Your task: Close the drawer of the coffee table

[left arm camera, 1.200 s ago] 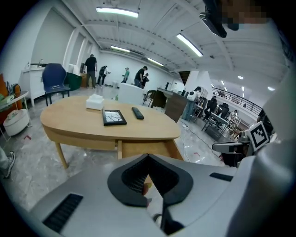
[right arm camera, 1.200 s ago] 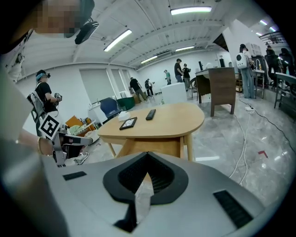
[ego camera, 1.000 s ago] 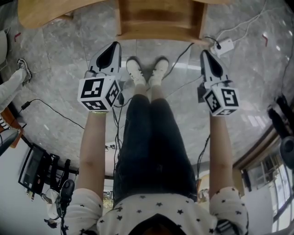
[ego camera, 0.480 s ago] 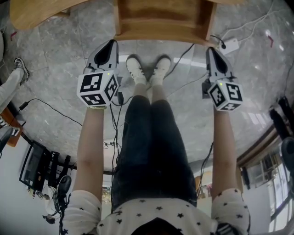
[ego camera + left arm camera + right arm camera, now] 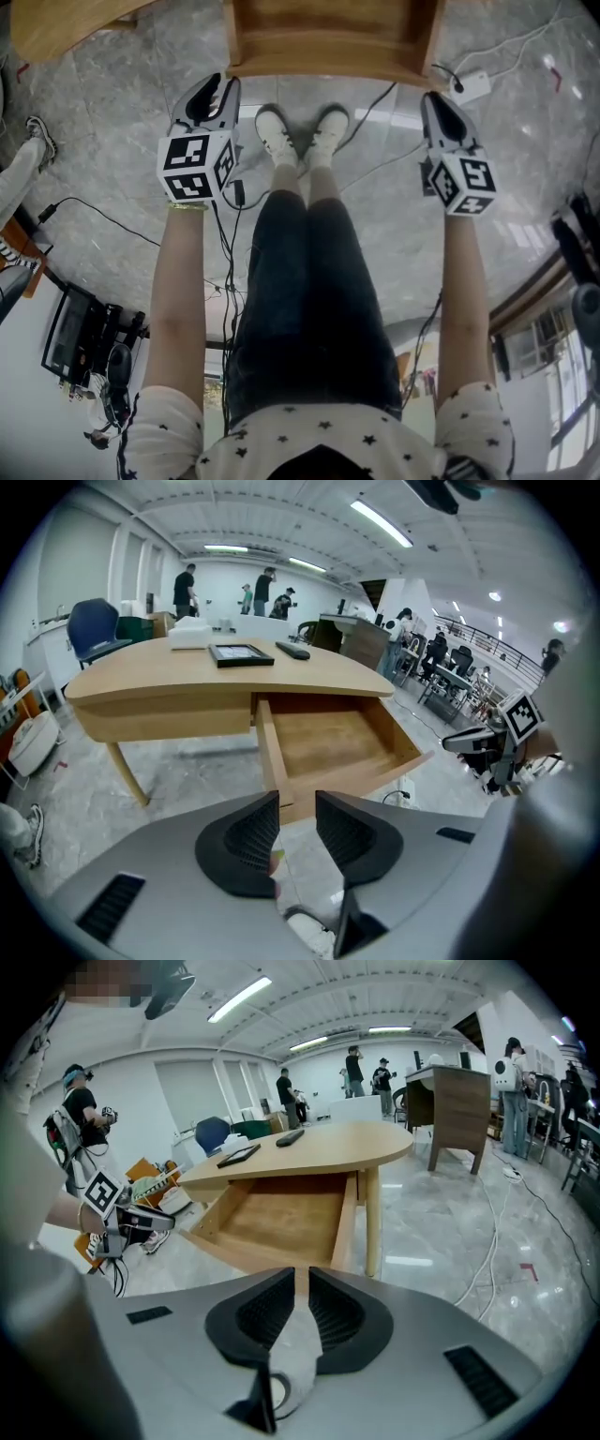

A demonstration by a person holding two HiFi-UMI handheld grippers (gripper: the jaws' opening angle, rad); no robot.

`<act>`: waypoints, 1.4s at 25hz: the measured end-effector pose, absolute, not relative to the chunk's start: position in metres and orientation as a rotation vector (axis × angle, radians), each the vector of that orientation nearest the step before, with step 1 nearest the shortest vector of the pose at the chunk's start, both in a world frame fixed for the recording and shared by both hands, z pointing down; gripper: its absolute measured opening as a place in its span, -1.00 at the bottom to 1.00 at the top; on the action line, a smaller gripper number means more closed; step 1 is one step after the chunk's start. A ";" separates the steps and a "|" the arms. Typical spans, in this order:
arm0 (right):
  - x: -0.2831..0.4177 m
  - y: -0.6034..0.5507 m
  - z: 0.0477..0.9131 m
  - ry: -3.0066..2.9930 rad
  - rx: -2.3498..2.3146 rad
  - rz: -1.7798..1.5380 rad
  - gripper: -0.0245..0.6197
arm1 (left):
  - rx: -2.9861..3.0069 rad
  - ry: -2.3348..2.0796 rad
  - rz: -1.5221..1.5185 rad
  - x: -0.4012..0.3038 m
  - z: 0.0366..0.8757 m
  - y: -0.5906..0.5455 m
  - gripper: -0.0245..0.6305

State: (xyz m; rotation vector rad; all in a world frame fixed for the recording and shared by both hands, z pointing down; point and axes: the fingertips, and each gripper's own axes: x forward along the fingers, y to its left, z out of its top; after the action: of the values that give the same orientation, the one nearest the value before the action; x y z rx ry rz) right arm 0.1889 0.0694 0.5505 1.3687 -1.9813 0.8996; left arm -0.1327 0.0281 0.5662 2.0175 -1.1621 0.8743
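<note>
The wooden coffee table (image 5: 216, 672) has its drawer (image 5: 328, 37) pulled out toward me, empty inside (image 5: 328, 742) (image 5: 281, 1218). In the head view my left gripper (image 5: 211, 94) hangs just short of the drawer front's left corner. Its jaws are opening, with a clear gap and nothing between them (image 5: 297, 803). My right gripper (image 5: 441, 108) hangs off the drawer front's right corner. Its pads stand almost together, only a thin slit showing and nothing in it (image 5: 301, 1283). Neither gripper touches the drawer.
My legs and white shoes (image 5: 300, 136) stand between the grippers, just before the drawer front. A power strip (image 5: 469, 89) and cables lie on the marble floor. A table leg (image 5: 373, 1222) stands right of the drawer. A frame (image 5: 240, 653) and remote (image 5: 292, 650) rest on the tabletop.
Both grippers have sunk and moved closer to the drawer front. The left gripper's jaws have parted; the right's look unchanged.
</note>
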 end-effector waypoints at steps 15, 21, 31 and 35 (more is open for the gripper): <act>0.214 0.076 0.587 -1.820 1.203 0.741 -0.04 | 2.061 -0.984 1.114 -0.124 0.610 0.043 0.01; 0.221 0.074 0.603 -1.785 1.177 0.765 0.00 | 2.050 -0.974 1.131 -0.122 0.619 0.036 0.02; 0.225 0.063 0.623 -1.750 1.185 0.810 0.00 | 2.020 -0.948 1.160 -0.115 0.633 0.026 0.02; 0.221 0.059 0.629 -1.747 1.168 0.823 0.00 | 2.011 -0.943 1.172 -0.113 0.638 0.023 0.01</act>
State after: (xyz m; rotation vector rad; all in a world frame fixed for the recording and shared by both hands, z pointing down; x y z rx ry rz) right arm 0.2205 0.0587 0.6289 1.1682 -1.7471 0.8232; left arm -0.1132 0.0227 0.6375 2.0115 -0.9428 1.1722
